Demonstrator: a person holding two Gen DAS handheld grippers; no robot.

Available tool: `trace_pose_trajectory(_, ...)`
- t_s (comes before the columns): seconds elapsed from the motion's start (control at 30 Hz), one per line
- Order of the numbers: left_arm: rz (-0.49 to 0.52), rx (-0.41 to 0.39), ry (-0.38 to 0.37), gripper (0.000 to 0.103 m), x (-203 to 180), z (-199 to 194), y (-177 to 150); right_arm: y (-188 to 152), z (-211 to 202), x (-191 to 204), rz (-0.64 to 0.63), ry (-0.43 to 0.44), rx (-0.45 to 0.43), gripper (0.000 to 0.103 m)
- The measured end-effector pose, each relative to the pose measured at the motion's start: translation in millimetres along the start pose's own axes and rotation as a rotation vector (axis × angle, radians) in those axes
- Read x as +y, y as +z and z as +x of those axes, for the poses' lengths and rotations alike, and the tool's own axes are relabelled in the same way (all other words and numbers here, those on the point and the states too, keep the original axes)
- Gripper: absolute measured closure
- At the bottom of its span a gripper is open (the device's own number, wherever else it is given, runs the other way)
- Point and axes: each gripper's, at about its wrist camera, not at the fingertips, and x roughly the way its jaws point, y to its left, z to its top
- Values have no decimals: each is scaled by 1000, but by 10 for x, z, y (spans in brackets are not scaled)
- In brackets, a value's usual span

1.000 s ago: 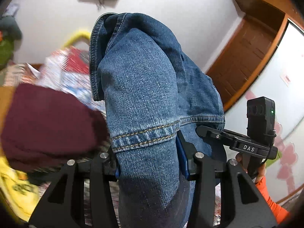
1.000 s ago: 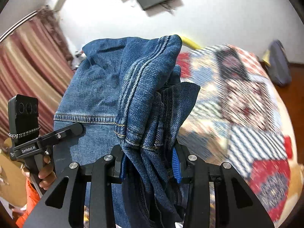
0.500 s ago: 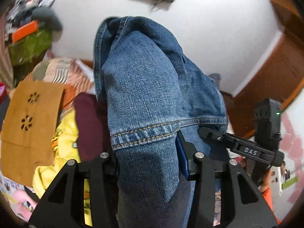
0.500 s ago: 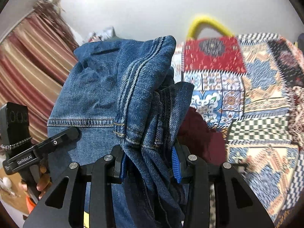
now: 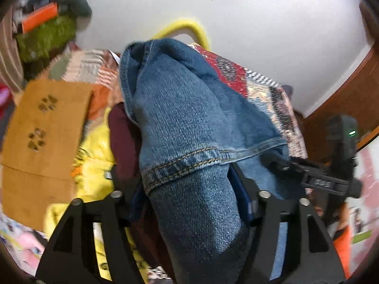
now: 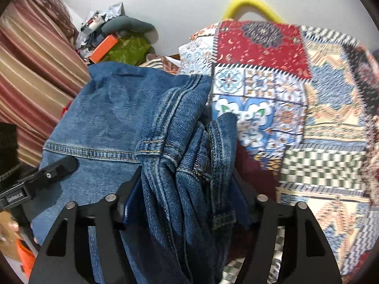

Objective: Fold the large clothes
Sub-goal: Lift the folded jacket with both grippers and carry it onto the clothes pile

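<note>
Folded jeans (image 6: 132, 127) fill the gap between each gripper's fingers and block most of the forward view. Beyond them the patchwork bedspread (image 6: 308, 108) lies bare to the right, giving open room. To the left the way is crowded: a maroon garment (image 5: 123, 146), a yellow garment (image 5: 94, 156) and a cardboard sheet (image 5: 45, 127) lie close together

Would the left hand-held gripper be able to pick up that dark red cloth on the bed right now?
Probably not. The left hand-held gripper has the folded jeans between its jaws, which have just been opening, and the jeans lie over much of the dark red cloth.
</note>
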Motion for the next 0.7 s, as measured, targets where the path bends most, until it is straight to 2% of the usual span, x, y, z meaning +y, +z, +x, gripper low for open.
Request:
trace_pose_trajectory(0.13, 81, -43, 118, 35, -187, -116, -84, -94, -142, 25, -37, -56, -19, 38)
trace_pose_trajectory(0.33, 181, -121, 161, 35, -496, -465, -356, -259, -399, 123, -130, -87, -124, 37)
trace_pose_trajectory(0.43, 281, -150, 224, 35, -647, -530, -582, -383, -475, 199, -178, -75, -174, 29)
trace_pose_trajectory(0.5, 323, -171, 295, 33, -678, -515, -720, -498, -439, 259, -203, -56, -165, 27)
trace_pose_trajectory(0.57, 326, -170, 320, 28, -623, -472, -779, -605, -257, 319, -237, -52, -108, 27)
trace_pose_trajectory(0.6, 316, -170, 323, 25, -589, -454, -798, -642, -172, 339, -250, -64, -86, 23)
trace_pose_trajectory(0.7, 254, -152, 289, 21, -395, -406, -856, -729, -41, 343, -248, -79, -88, 20)
